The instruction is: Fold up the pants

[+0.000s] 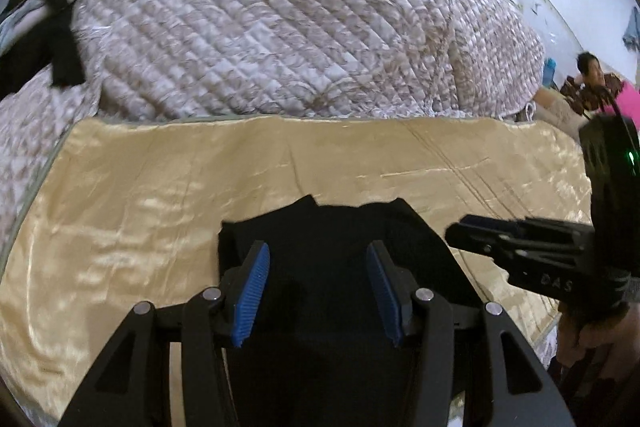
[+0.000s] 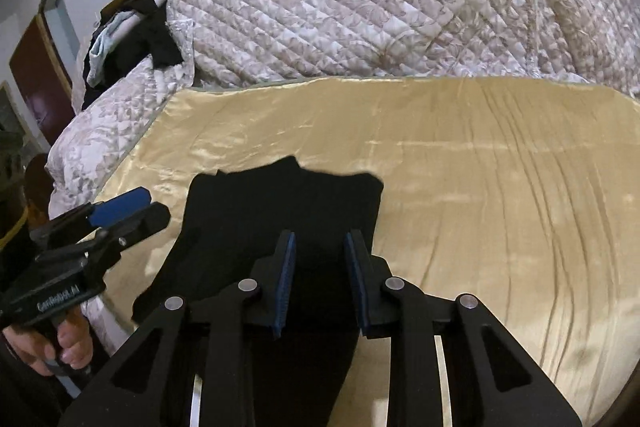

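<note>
Black pants point(image 1: 332, 227) lie flat on a shiny gold sheet point(image 1: 140, 195), their far edge ragged; they also show in the right wrist view point(image 2: 280, 203). My left gripper point(image 1: 318, 259) is open and empty, its blue pads point(image 1: 252, 291) apart just above the near part of the pants. My right gripper point(image 2: 320, 247) is open and empty above the pants' right side. The right gripper shows from the side in the left wrist view point(image 1: 472, 231), beside the pants' right edge. The left gripper shows in the right wrist view point(image 2: 132, 207), left of the pants.
A quilted floral bedspread point(image 1: 260, 19) is heaped behind the gold sheet point(image 2: 480, 187). Dark clothes point(image 2: 132, 35) lie piled at the far left. A person point(image 1: 592, 71) sits at the far right. The bed's edge runs along the near left.
</note>
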Demonstrator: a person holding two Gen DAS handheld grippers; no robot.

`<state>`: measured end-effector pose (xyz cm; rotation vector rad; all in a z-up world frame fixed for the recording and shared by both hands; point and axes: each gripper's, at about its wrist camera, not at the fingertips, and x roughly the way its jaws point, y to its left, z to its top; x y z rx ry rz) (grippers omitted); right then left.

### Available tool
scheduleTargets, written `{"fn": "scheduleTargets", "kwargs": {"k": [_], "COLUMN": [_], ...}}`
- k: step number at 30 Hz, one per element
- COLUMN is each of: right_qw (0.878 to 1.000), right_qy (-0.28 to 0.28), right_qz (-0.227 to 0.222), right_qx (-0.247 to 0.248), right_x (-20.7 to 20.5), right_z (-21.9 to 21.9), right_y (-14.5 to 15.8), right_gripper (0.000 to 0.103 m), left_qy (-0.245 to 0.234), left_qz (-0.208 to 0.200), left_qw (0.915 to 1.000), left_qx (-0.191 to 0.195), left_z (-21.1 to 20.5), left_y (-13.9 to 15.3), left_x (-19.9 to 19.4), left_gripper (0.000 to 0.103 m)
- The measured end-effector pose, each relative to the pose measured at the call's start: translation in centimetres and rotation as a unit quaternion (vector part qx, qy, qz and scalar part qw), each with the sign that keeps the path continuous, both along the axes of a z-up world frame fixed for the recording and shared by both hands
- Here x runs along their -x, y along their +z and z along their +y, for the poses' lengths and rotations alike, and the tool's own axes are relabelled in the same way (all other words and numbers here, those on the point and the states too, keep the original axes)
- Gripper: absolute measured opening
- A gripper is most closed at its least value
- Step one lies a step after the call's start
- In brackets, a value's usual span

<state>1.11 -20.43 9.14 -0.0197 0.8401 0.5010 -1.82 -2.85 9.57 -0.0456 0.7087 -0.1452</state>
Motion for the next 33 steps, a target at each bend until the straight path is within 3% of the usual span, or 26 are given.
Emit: {"fn": "scheduleTargets", "kwargs": {"k": [4, 9, 13, 17, 20, 25, 28, 33], "right_qw": [1.0, 0.999, 0.998, 0.998, 0.996, 0.997, 0.996, 0.989], "right_qy": [0.005, 0.001, -0.027, -0.036, -0.053, -0.047, -0.037, -0.018], "right_qz": [0.009, 0.03, 0.054, 0.046, 0.068, 0.055, 0.053, 0.103], "right_qx": [0.006, 0.014, 0.007, 0.009, -0.019, -0.038, -0.062, -0.105], "right_x": [-2.6, -5.1, -7.0, -7.6, -8.2, -6.3, -4.5, -2.1], "right_z": [0.8, 1.7, 1.3, 0.8, -0.4, -1.5, -2.7, -4.3], "right_y": [-0.6, -2.8, -5.0, -5.6, -6.1, -4.4, -3.6, -4.9], "right_gripper": [0.026, 0.026, 0.026, 0.027, 0.038, 0.038, 0.038, 0.039], "left_qy": [0.0, 0.021, 0.02, 0.021, 0.02, 0.044, 0.05, 0.039], "left_qz": [0.011, 0.064, 0.06, 0.063, 0.061, 0.05, 0.054, 0.06], "left_qw": [0.9999, 0.9977, 0.998, 0.9976, 0.9974, 0.9971, 0.9951, 0.9918], "left_qx": [-0.012, -0.012, 0.004, 0.021, 0.032, 0.036, 0.065, 0.106], "left_z": [0.0, 1.2, 1.8, 2.4, 3.0, 4.8, 6.5, 7.6], "left_y": [-1.5, -5.4, -5.7, -6.1, -5.8, -4.7, -4.5, -4.9], "left_x": [-2.2, -4.0, -3.9, -4.2, -4.0, -2.6, -1.6, 0.6], "left_gripper": [0.052, 0.05, 0.052, 0.054, 0.054, 0.054, 0.054, 0.056]}}
